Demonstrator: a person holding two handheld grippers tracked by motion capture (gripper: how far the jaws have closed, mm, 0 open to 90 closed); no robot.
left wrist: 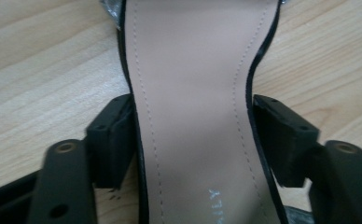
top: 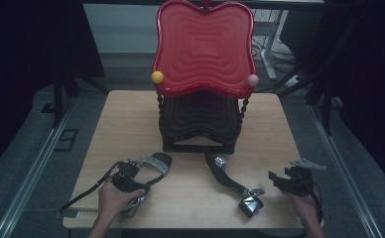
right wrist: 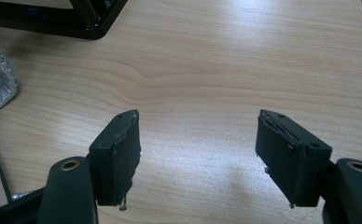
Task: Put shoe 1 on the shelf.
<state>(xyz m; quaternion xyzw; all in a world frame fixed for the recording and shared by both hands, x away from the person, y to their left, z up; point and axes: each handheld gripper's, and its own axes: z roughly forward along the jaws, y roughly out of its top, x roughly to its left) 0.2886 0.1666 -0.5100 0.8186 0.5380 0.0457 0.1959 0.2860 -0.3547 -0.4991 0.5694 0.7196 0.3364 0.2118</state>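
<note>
Left tool [left wrist: 193, 140] straddles the sandal [left wrist: 193, 93]

Its jaws stand unclenched either side of the sole's narrow waist, whose long axis runs straight ahead between them.

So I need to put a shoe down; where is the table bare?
Bare wood lies left of the rack and right of it, above the right gripper. Crowded: the front strip, with the left sandal between the left gripper fingers and the right sandal.

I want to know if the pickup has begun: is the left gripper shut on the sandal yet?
Apparently not yet. The left gripper straddles the sandal; one pad touches its edge, the other shows a gap.
</note>
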